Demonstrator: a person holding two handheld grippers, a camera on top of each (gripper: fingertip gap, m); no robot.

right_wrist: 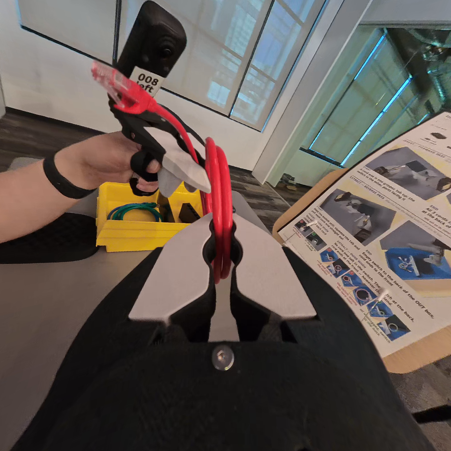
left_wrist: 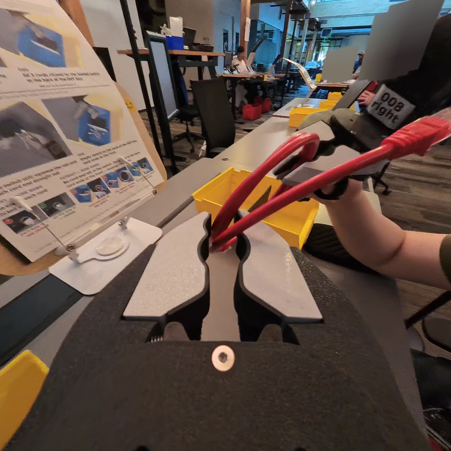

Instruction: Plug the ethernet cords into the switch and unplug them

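Two grippers share one coiled red ethernet cord (right_wrist: 219,195) above the yellow bin (right_wrist: 136,234), the left gripper (left_wrist: 223,234) and right gripper (right_wrist: 223,234) both clamped on its loops, so opposing pulls risk slipping or kinking it.

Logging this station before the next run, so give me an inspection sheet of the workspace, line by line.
Surface: grey table, mostly bare.
Job's things: red ethernet cord held up in a loop; black box, probably the switch, in the yellow bin.
Clutter: instruction sheet on a white stand; black wrist pad.
Grippers: left claw shut on the cord; right claw shut on its loop.
Cables: green and blue cords coiled in the bin.
Surroundings: desks, office chair, windows.
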